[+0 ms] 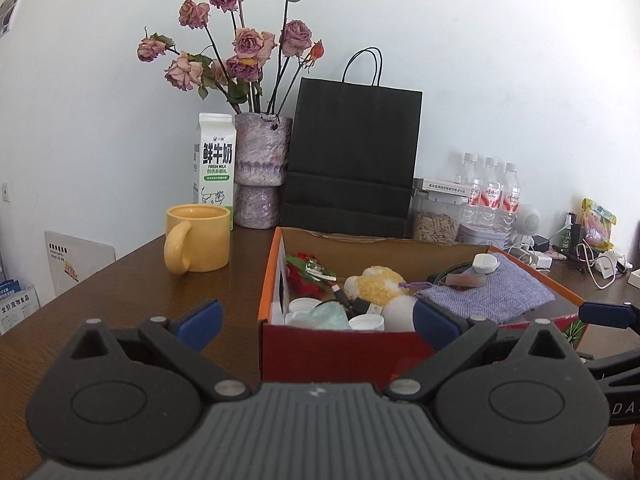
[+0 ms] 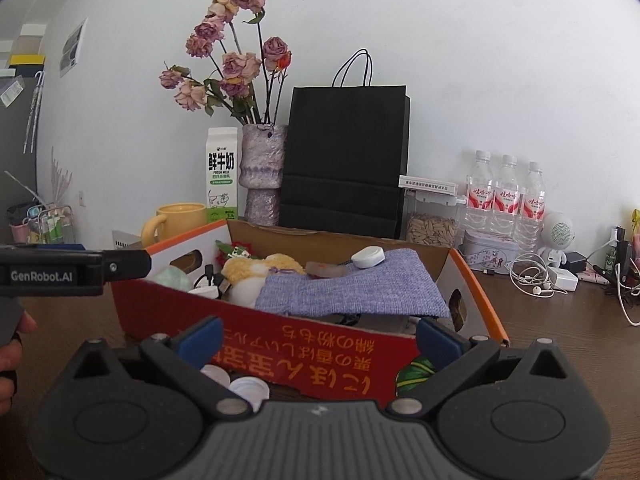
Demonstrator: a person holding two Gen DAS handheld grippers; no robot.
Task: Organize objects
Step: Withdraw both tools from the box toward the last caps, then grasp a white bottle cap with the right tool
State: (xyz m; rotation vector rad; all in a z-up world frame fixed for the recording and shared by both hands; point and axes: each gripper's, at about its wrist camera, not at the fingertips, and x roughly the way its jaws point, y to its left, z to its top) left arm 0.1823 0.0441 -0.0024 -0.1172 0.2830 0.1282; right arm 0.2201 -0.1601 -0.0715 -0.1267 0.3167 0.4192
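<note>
While both of my grippers hang low in front of it, the brown table spreads under everything, and on it sits the red and orange cardboard box, open at the top and packed with loose things. Behind the box stands a black paper bag against the wall, with a mottled purple vase of dried roses just to its left, a milk carton beside that, and a yellow mug nearer to me. Three water bottles stand off to the right by a jar of seeds. Inside the box, a blue woven pouch lies across the right part, with a small white oval device resting at its far edge; a yellow and white plush toy lies in the middle, a red flower ornament in the far left corner, and white bottle caps against the near wall. My left gripper is spread wide and empty, just short of the box's near wall. My right gripper is likewise released, its blue pads framing the printed front of the box with nothing between them.
</note>
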